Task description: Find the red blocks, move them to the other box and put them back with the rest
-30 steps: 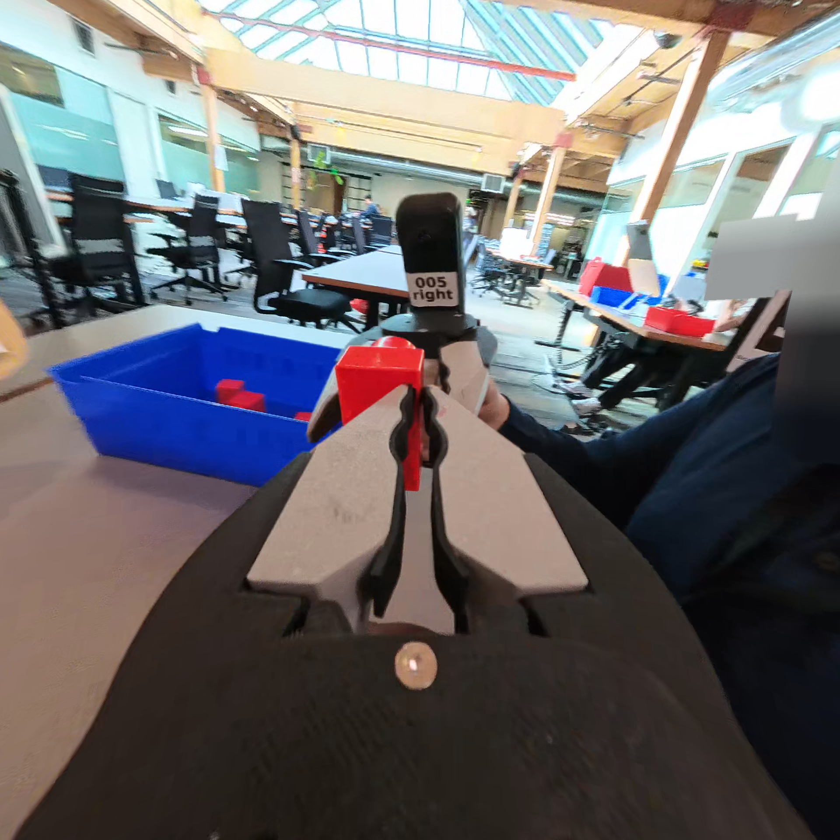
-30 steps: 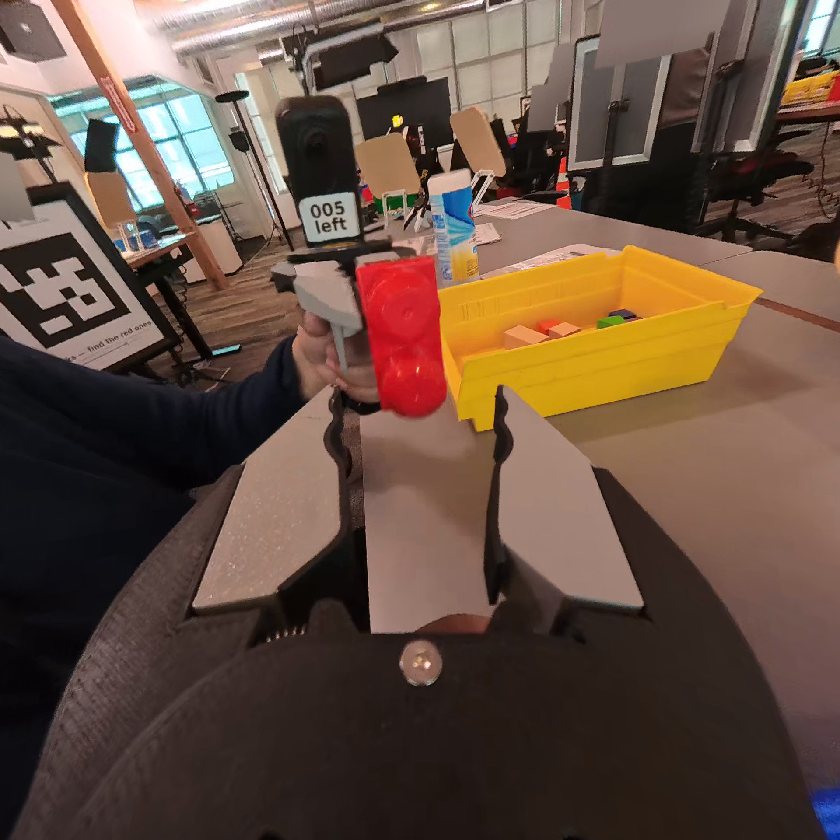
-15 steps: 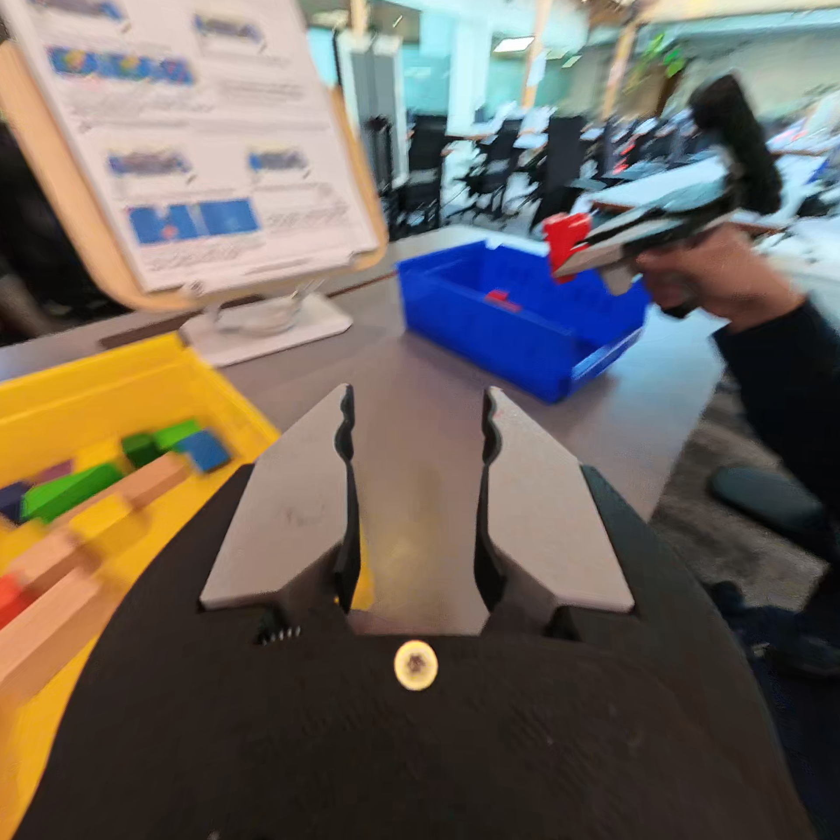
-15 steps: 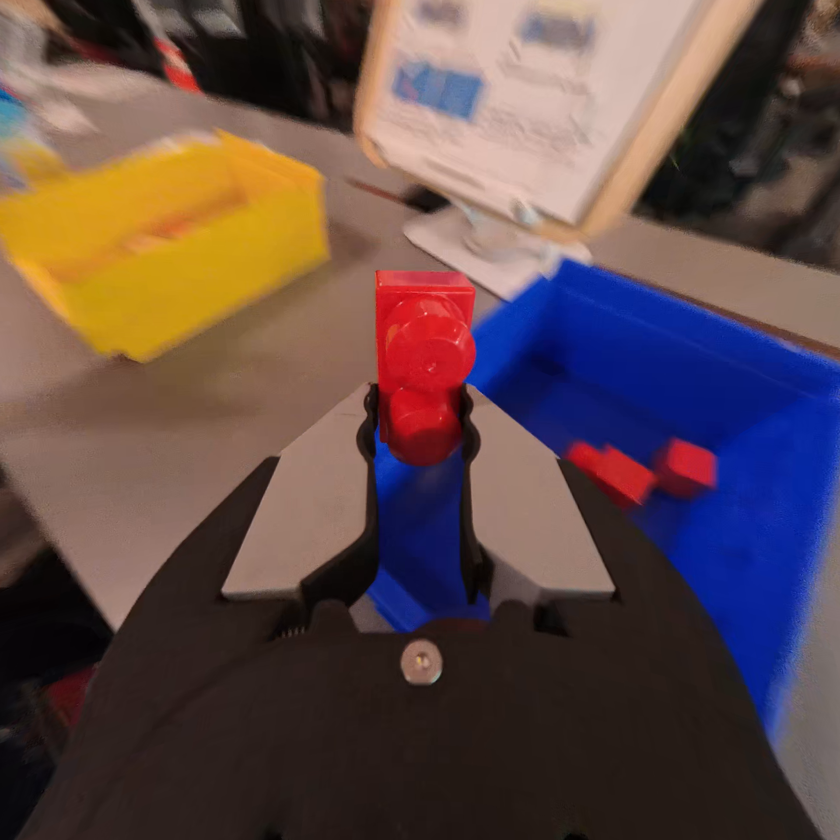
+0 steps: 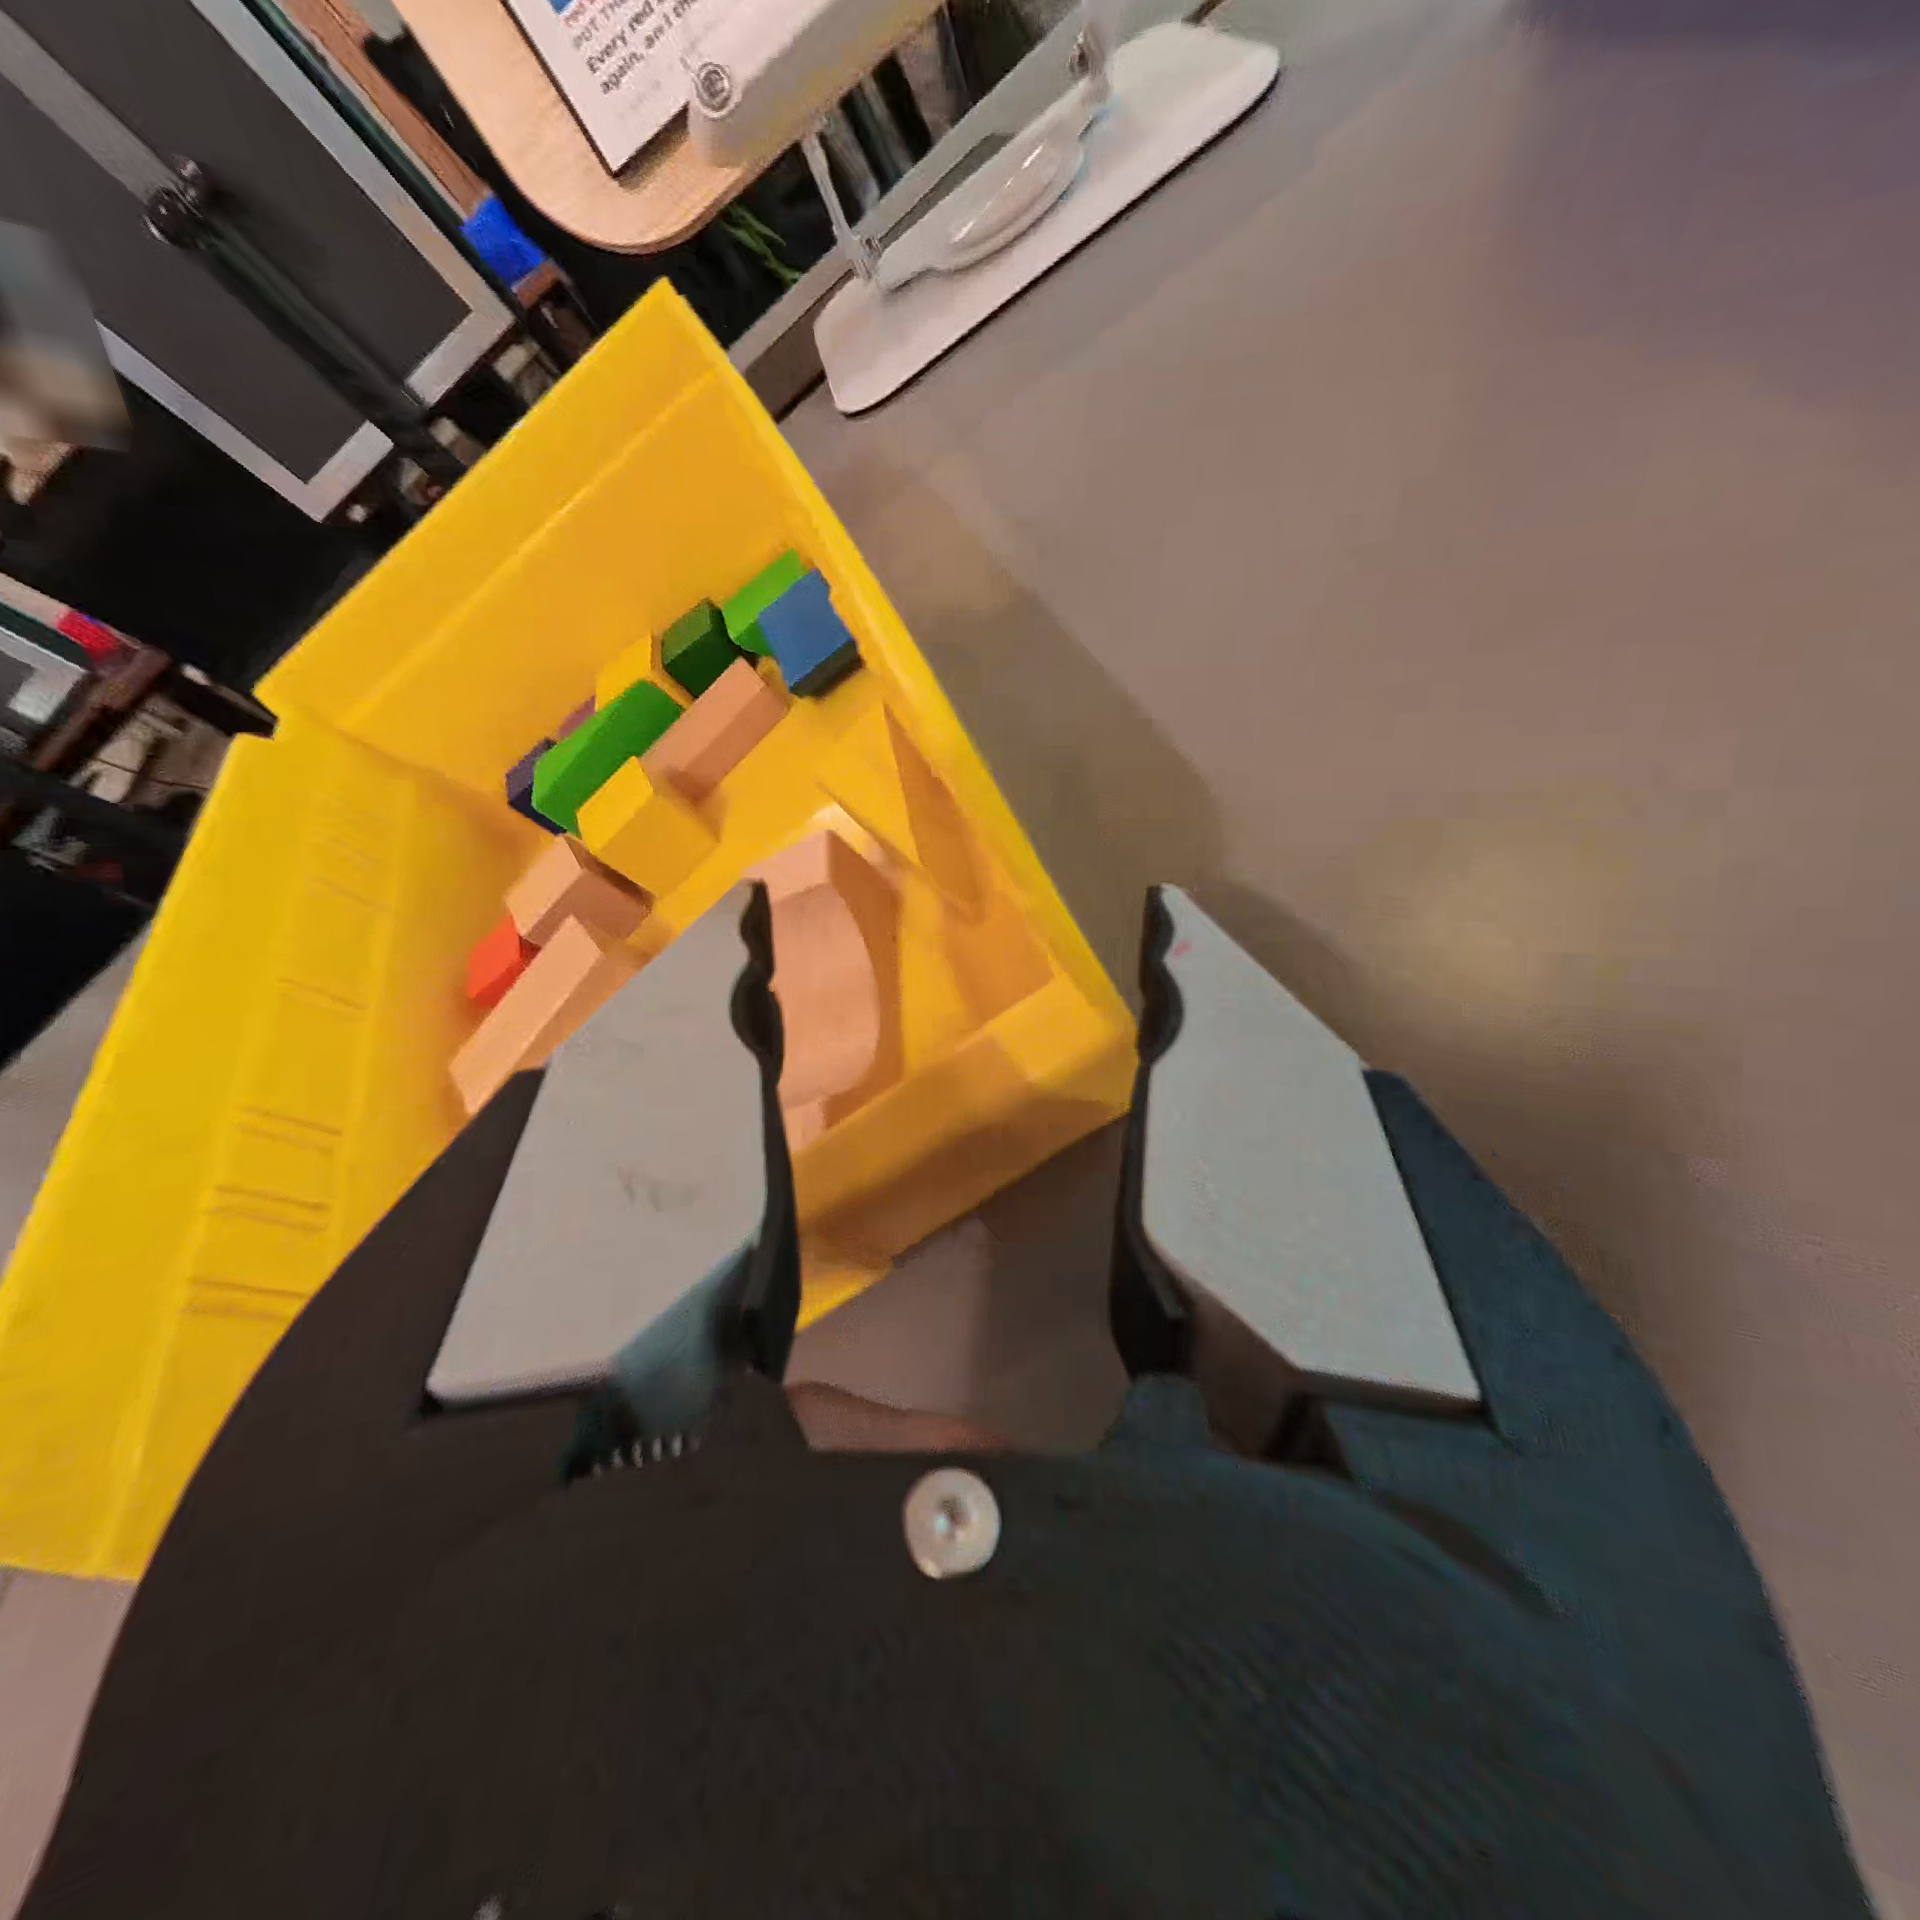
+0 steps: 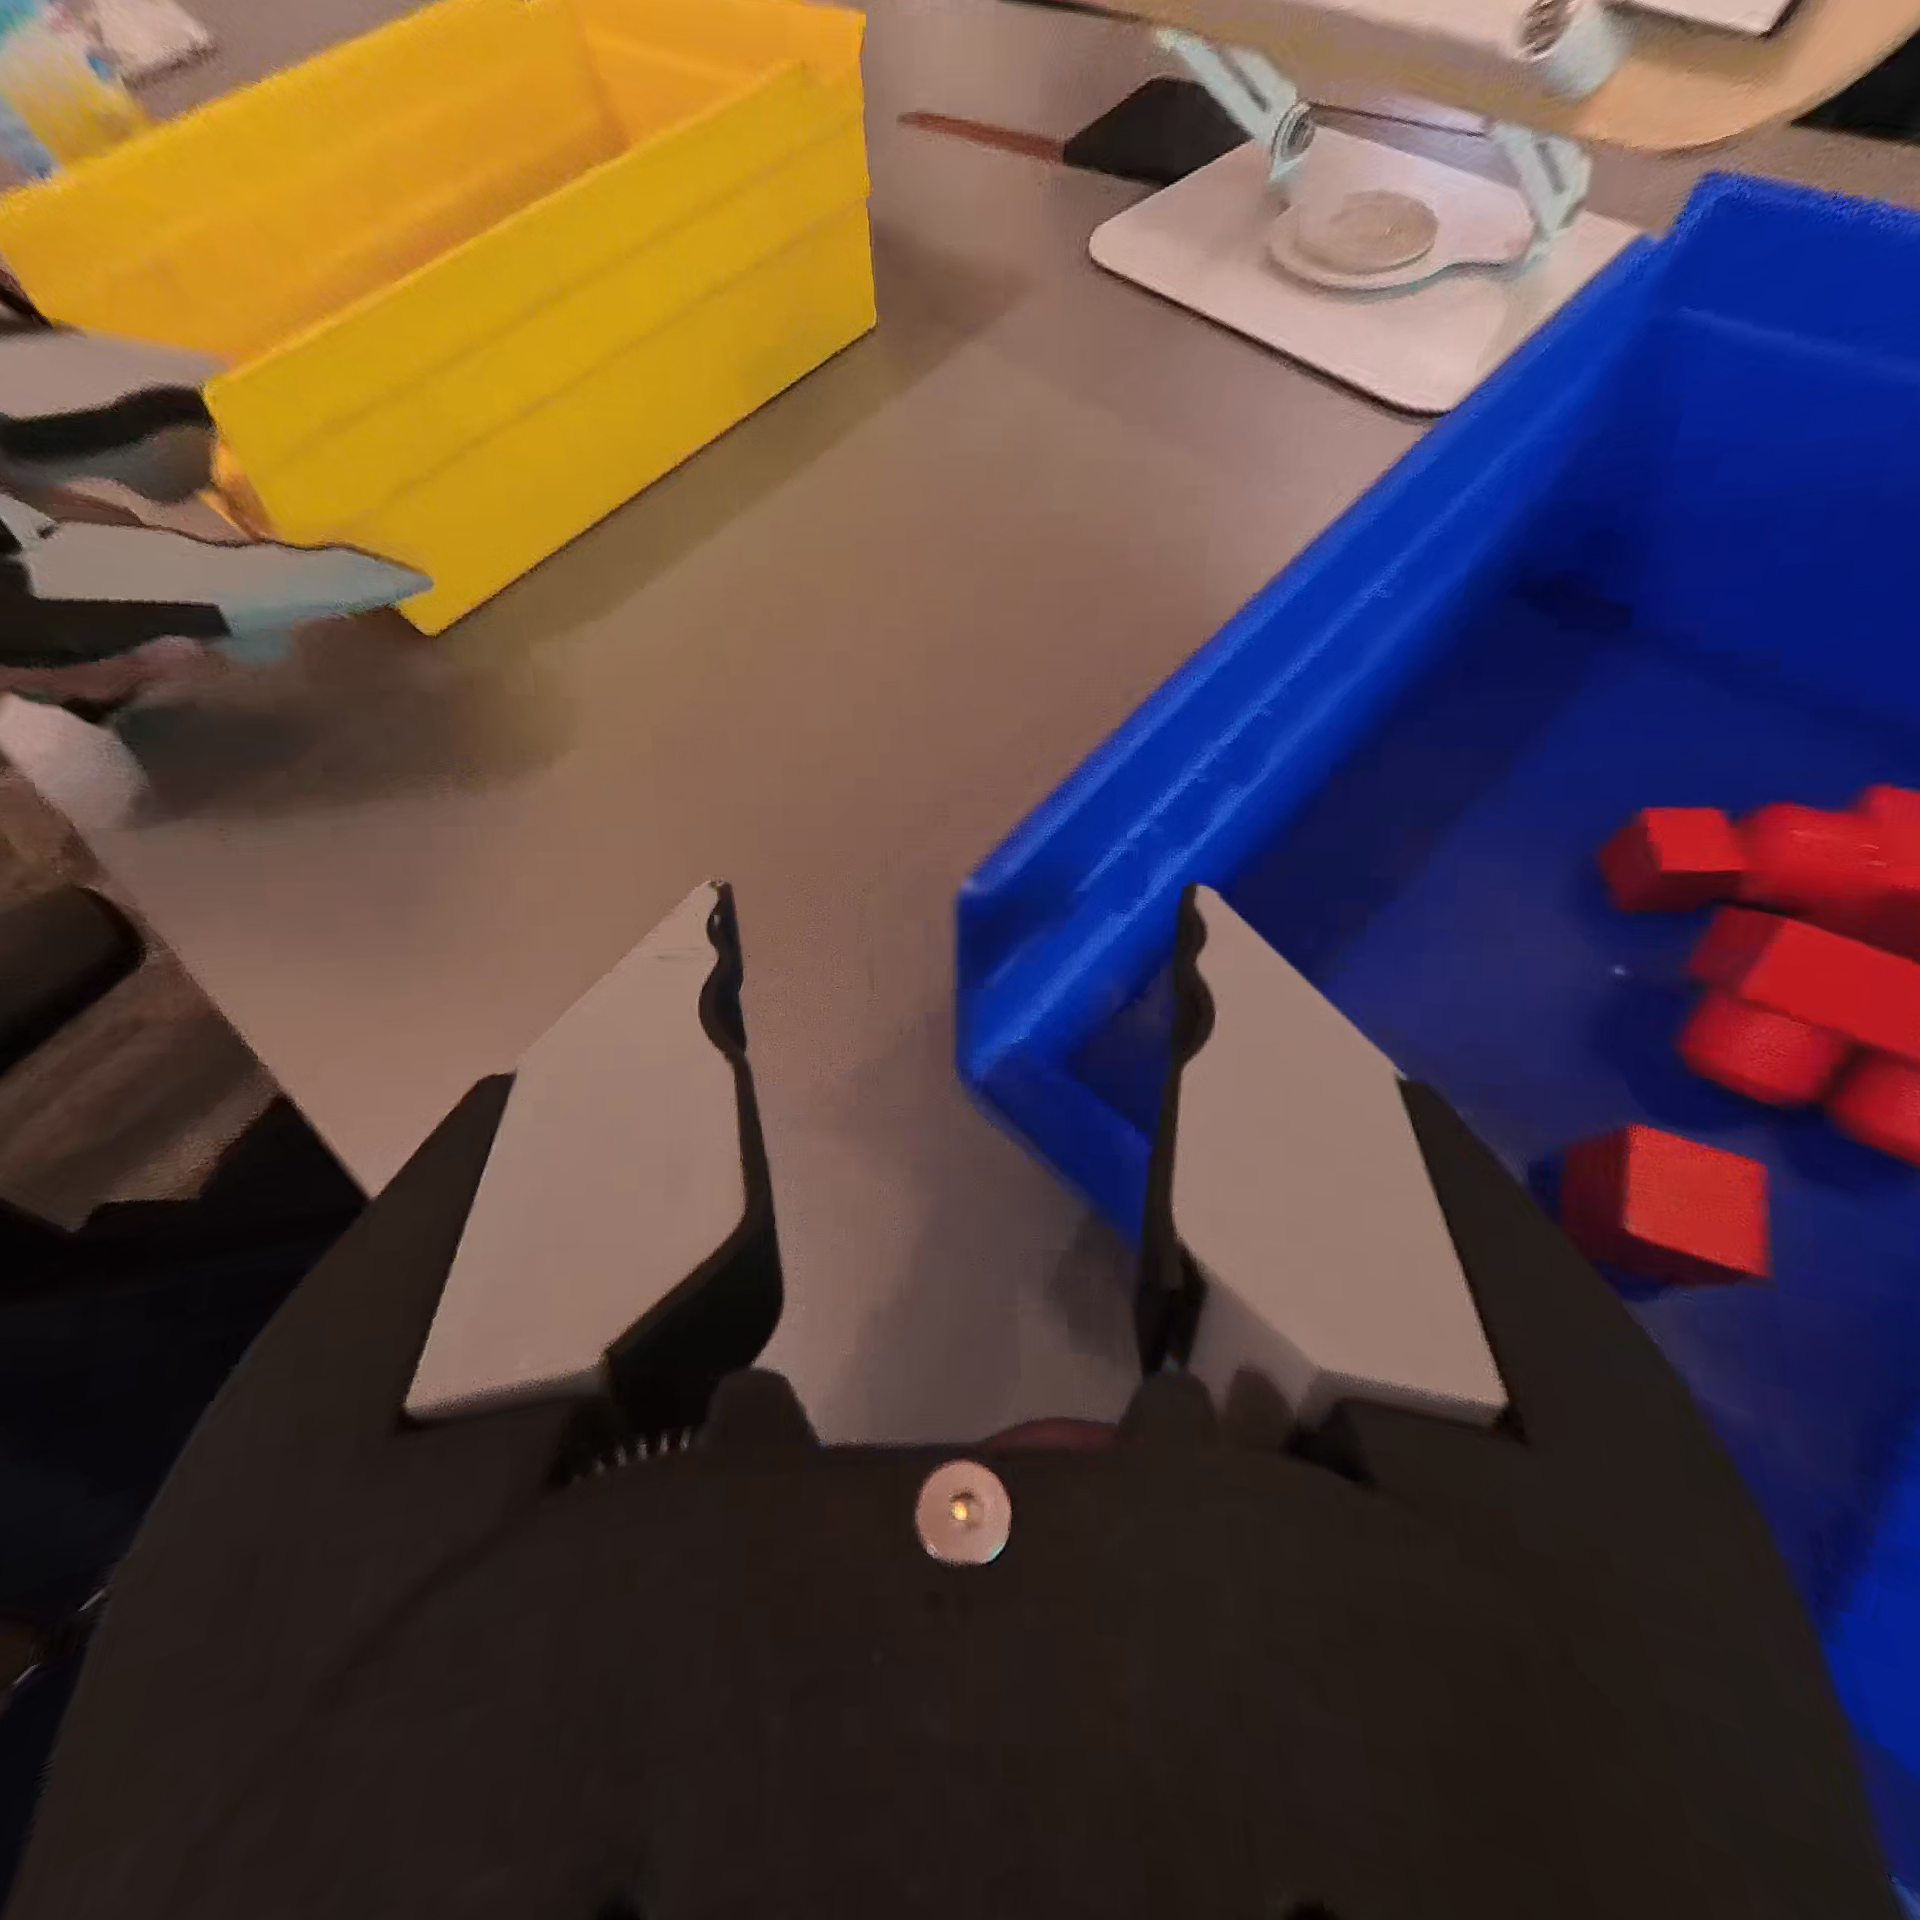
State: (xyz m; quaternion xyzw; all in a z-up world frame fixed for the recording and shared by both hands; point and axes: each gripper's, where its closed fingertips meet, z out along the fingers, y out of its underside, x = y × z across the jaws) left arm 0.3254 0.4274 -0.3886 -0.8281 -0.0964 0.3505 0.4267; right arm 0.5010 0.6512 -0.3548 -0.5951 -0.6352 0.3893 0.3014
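My left gripper point(image 5: 951, 935) is open and empty above the near corner of the yellow box point(image 5: 312, 935). That box holds several wooden blocks in green, blue, yellow and plain wood, and one red block point(image 5: 497, 961) at its left side. My right gripper point(image 6: 956, 925) is open and empty over the near corner of the blue box point(image 6: 1247, 748). Several red blocks point(image 6: 1787, 966) lie inside the blue box, one red block point(image 6: 1673, 1200) nearest me. The left gripper point(image 6: 197, 520) also shows at the left of the right wrist view, next to the yellow box point(image 6: 540, 343).
A white stand base point(image 5: 1049, 197) holding a wooden-backed sign point(image 5: 582, 135) sits at the back of the grey table point(image 5: 1455, 727). The same base point(image 6: 1351, 270) lies between the two boxes in the right wrist view. The table edge runs at the lower left point(image 6: 208, 997).
The left gripper passed a red block to the right gripper, opened and swung over the yellow box. The right gripper carried the block to the blue box and opened; its jaws now hold nothing.
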